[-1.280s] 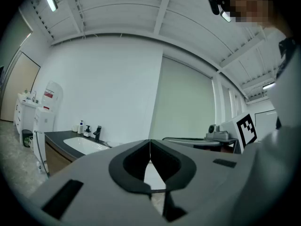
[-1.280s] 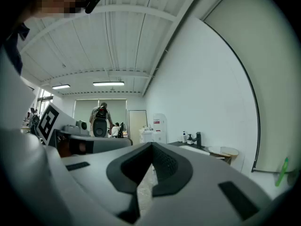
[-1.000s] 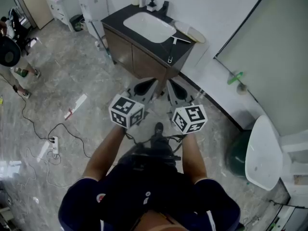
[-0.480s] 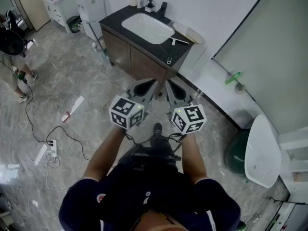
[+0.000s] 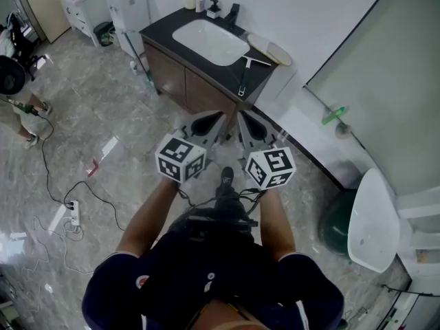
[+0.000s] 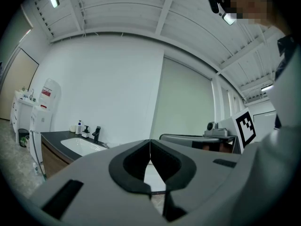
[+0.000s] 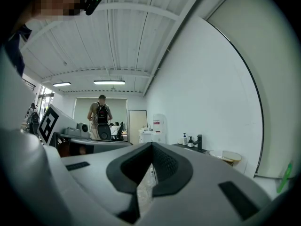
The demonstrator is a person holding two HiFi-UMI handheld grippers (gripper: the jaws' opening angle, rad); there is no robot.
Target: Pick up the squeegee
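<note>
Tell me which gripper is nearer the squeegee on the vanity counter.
Right. The right gripper sits short of the counter, almost in line with the squeegee. The left gripper is beside it, farther off toward the side of the sink.

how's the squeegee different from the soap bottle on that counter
The squeegee lies flat near the front edge, right of the sink; the soap bottle stands upright at the back by the wall. The squeegee is long and thin with a dark handle; the soap bottle is short and pale. Both sit on the dark countertop.
</note>
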